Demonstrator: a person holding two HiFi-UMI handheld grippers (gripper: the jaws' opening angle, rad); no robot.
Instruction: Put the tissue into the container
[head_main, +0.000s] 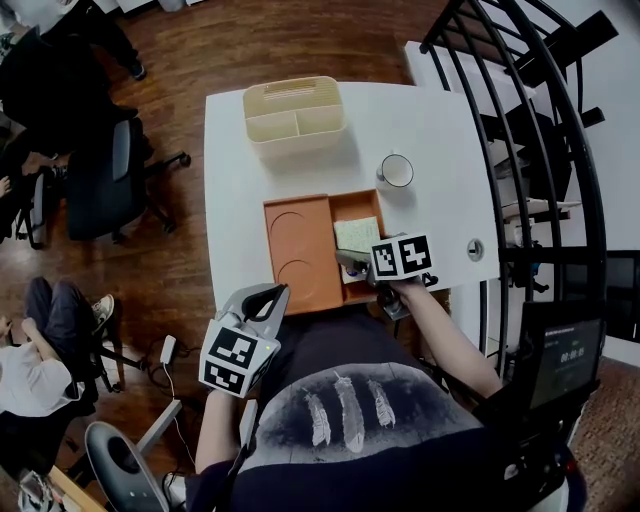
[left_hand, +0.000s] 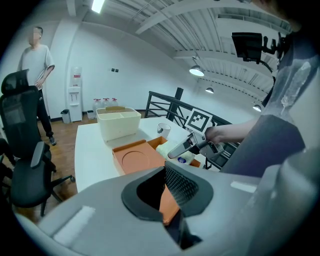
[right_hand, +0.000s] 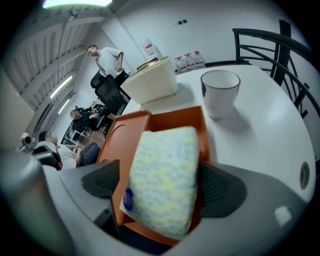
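Note:
The tissue pack (right_hand: 162, 180), pale yellow and blue, sits tilted over the right compartment of the orange tray (right_hand: 125, 135), its near end above the tray's front rim. My right gripper (right_hand: 162, 187) has a pad against each long side of it. From the head view, the pack (head_main: 357, 235) lies just ahead of the right gripper (head_main: 355, 257). The beige container (head_main: 295, 110) stands at the table's far side, its compartments bare. My left gripper (head_main: 272, 295) hangs off the table's near edge, jaws together and holding nothing.
A white cup (head_main: 396, 172) stands right of the tray, between it and the container (right_hand: 150, 80). Black railings (head_main: 540, 120) run along the table's right side. Office chairs (head_main: 100, 180) and seated people are on the left floor. A person (left_hand: 37, 65) stands far off.

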